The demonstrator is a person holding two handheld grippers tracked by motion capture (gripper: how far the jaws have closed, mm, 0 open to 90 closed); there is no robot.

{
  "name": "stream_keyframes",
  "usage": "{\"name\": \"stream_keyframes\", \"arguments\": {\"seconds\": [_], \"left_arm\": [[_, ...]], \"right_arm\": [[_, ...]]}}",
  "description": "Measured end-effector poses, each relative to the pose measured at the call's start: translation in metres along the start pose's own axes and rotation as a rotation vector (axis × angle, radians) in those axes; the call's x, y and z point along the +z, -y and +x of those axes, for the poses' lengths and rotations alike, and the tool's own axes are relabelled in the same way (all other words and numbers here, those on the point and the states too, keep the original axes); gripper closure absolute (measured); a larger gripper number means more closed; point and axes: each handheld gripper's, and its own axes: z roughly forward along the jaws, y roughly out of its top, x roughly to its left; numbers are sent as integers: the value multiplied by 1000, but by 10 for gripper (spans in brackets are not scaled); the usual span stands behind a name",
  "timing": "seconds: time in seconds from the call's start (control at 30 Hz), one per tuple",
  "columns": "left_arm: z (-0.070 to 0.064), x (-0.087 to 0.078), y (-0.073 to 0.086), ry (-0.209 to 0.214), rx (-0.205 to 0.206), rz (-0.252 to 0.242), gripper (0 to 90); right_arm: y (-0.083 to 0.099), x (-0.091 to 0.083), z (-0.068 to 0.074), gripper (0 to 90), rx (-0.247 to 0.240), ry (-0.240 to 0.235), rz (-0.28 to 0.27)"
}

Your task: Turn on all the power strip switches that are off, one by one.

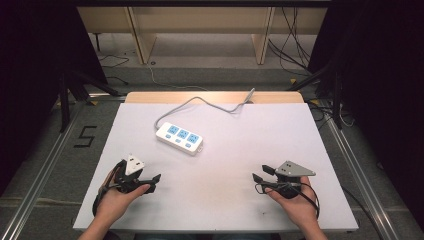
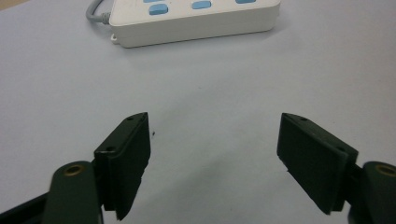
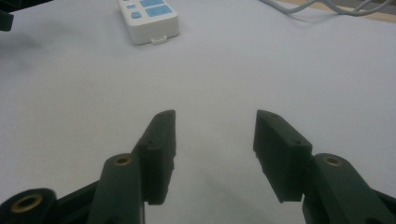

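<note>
A white power strip (image 1: 179, 138) with blue sockets lies on the white table (image 1: 225, 200), a little left of centre and toward the back. Its grey cable (image 1: 200, 102) runs off the far edge. My left gripper (image 1: 154, 182) rests near the front left, open, with nothing between its jaws; in the left gripper view (image 2: 215, 135) the power strip (image 2: 196, 18) lies ahead of it. My right gripper (image 1: 262, 173) sits near the front right, open and holding nothing. In the right gripper view (image 3: 215, 128) the power strip (image 3: 149, 18) lies far off to the upper left.
The table has a wooden strip (image 1: 215, 96) along its far edge. Dark stands (image 1: 65, 95) and loose cables (image 1: 290, 45) stand on the floor around the table. A wooden bench frame (image 1: 200, 30) is behind it.
</note>
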Motion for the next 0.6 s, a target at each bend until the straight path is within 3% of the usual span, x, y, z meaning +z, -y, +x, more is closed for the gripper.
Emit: {"name": "stream_keyframes", "arguments": {"seconds": [0.07,0.13,0.17,0.2,0.23,0.33,0.6], "left_arm": [[-1,-1,-1,-26,13,9,298],[-2,-5,-3,-75,31,16,493],[-2,-7,-4,-88,30,9,493],[-2,-9,-5,-95,27,3,672],[-2,-11,-6,-96,29,-1,672],[0,-12,-7,-96,29,6,893],[9,-6,-17,-70,0,33,895]], "right_arm": [[0,0,1,514,-2,2,2],[0,0,2,529,-5,-3,6],[0,0,2,529,-5,-3,6],[0,0,3,533,-10,-3,14],[0,0,3,533,-10,-3,14],[0,0,4,530,-10,1,9],[-2,0,2,500,-11,9,7]]}}
